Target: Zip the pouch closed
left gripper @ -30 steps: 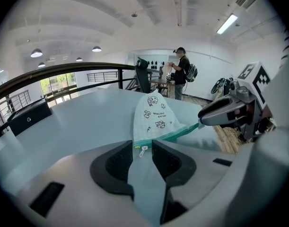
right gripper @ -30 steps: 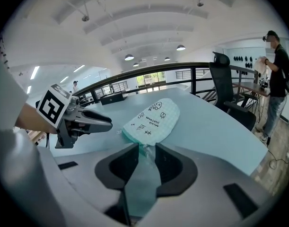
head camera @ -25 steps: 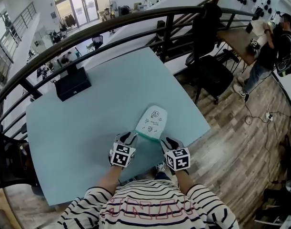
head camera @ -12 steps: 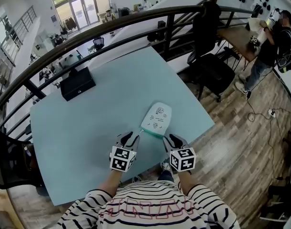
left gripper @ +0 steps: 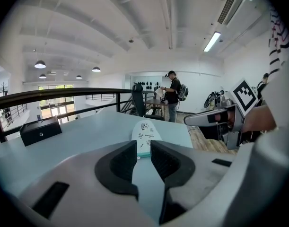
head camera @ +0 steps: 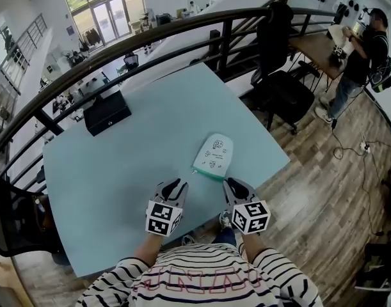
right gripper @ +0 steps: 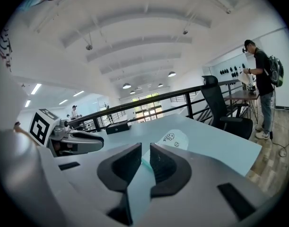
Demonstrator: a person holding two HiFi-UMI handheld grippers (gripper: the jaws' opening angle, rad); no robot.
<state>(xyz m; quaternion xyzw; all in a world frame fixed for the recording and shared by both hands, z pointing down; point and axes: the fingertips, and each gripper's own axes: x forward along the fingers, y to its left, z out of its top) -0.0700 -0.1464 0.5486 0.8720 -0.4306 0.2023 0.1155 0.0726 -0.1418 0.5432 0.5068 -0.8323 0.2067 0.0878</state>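
Note:
The white pouch (head camera: 212,155) with small drawings and a teal edge lies flat on the pale blue table (head camera: 118,165), toward its right side. Both grippers hover near the table's front edge, short of the pouch and apart from it. My left gripper (head camera: 176,185) stands open with nothing between its jaws. The right gripper (head camera: 232,185) has its jaws closing to a narrow gap, also with nothing between them. The left gripper view shows the pouch (left gripper: 145,135) beyond the black pads (left gripper: 123,162). In the right gripper view the pouch (right gripper: 174,139) lies ahead of the jaws.
A black box (head camera: 107,112) sits at the table's far left. A dark railing (head camera: 150,40) runs behind the table. A black office chair (head camera: 281,94) stands to the right on the wooden floor. A person (head camera: 361,56) stands at a desk at the far right.
Both grippers have drawn back from the pouch's near end toward the person and risen. The pouch lies on the table where it was.

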